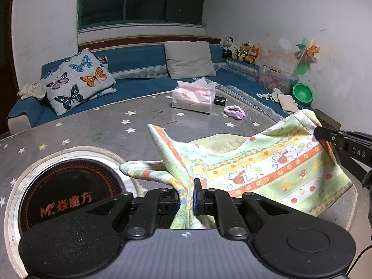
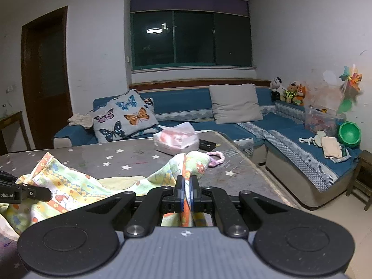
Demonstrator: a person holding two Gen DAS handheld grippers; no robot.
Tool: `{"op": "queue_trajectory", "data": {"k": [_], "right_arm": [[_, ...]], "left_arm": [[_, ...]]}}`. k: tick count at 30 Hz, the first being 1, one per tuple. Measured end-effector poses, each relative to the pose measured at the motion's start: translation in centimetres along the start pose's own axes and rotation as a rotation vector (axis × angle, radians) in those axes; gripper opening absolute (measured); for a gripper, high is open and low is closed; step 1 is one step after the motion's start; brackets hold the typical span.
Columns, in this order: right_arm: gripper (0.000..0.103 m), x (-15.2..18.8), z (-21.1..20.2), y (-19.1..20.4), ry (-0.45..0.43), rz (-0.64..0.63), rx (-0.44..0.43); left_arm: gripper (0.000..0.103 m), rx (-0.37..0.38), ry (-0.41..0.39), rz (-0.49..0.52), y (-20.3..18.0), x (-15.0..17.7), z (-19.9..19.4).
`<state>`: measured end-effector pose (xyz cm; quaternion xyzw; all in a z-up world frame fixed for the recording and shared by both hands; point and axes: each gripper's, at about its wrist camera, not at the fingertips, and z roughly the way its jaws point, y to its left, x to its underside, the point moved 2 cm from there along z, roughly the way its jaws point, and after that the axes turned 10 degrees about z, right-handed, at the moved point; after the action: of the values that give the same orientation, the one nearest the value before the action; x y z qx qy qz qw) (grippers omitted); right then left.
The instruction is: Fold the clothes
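Nearest to us, our left tool [image 1: 188, 197] is clamped tight on a bunched edge of the patterned garment [image 1: 267, 169], the cloth pinched between its blue pads. Our right tool [image 2: 186, 193] is likewise closed on another edge of the same garment [image 2: 69, 183], gripping a fold of orange and green fabric. We hold these two points apart, so the cloth hangs as a slack sheet between them, lifted partly off the tabletop [image 1: 104, 125]. We judge this grip is meant to spread the piece before laying one part over another.

Beside the left tool, a round cooker plate [image 1: 67, 190] is set into the star-printed tabletop. Farther on sit a tissue pack [image 1: 193, 97] and a pink hair band [image 1: 234, 111], well clear of the cloth. Beyond the tabletop runs a blue sofa [image 2: 186, 102] with a butterfly cushion [image 2: 125, 118] and plush toys [image 2: 288, 91].
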<state>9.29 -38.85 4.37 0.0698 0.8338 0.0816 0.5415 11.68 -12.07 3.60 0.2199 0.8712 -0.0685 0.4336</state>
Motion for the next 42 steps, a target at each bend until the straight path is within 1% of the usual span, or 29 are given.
{"op": "queue_trajectory", "data": {"k": [12,24,37,42], "right_arm": [[0.004,-0.5,1.1,-2.7,0.006,0.018,0.048],[0.004,0.2,2.0,-4.2,0.030,0.035,0.072],[0.004,2.3,4.3,-5.2,0.111,0.045,0.094],[0.004,3.7,5.5,-6.4,0.173,0.069,0.130]], "left_arm": [[0.010,0.031,0.028,0.024,-1.8,-1.3,2.9],[0.010,0.041,0.055,0.037,-2.6,-1.5,4.4],[0.010,0.046,0.131,0.030,-2.1,0.1,6.8],[0.018,0.034,0.172,0.020,-1.5,0.8,7.9]]}}
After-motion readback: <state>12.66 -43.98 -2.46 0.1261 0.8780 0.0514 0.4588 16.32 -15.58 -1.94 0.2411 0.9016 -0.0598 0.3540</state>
